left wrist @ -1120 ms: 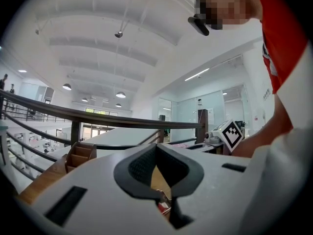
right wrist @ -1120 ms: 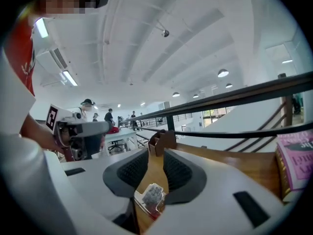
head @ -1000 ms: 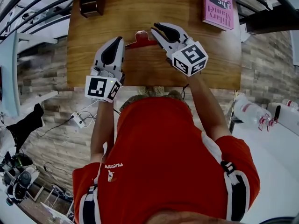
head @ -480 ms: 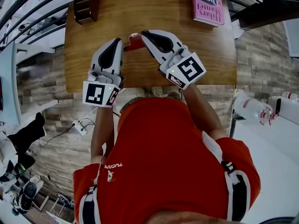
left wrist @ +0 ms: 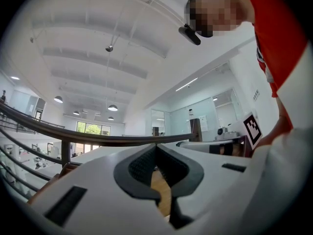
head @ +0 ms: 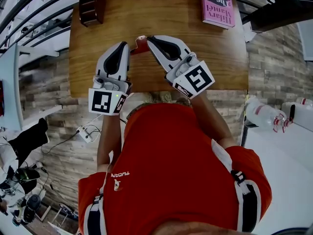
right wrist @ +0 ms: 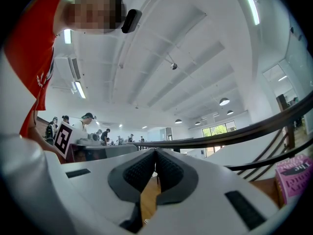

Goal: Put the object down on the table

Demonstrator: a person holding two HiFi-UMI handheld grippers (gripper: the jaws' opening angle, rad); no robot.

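Observation:
A small flat red object (head: 140,45) lies on the wooden table (head: 220,53), seen in the head view between the two gripper tips and partly hidden by them. My left gripper (head: 125,43) hovers just left of it, jaws together with nothing between them; in the left gripper view (left wrist: 156,145) the pads meet. My right gripper (head: 149,38) hangs above the object's right side. Its jaws have just been closing and are shut on nothing, with the pads touching in the right gripper view (right wrist: 155,151). Neither gripper holds the object.
A pink book (head: 217,6) lies at the table's far right corner and shows in the right gripper view (right wrist: 293,175). A dark wooden box (head: 91,9) stands at the far left corner. Dark railings run beyond the table. A white bottle (head: 261,115) stands at my right.
Both grippers have risen toward the camera. The right gripper's jaws have closed with nothing in them. The red object stays on the table, now more covered by the gripper tips.

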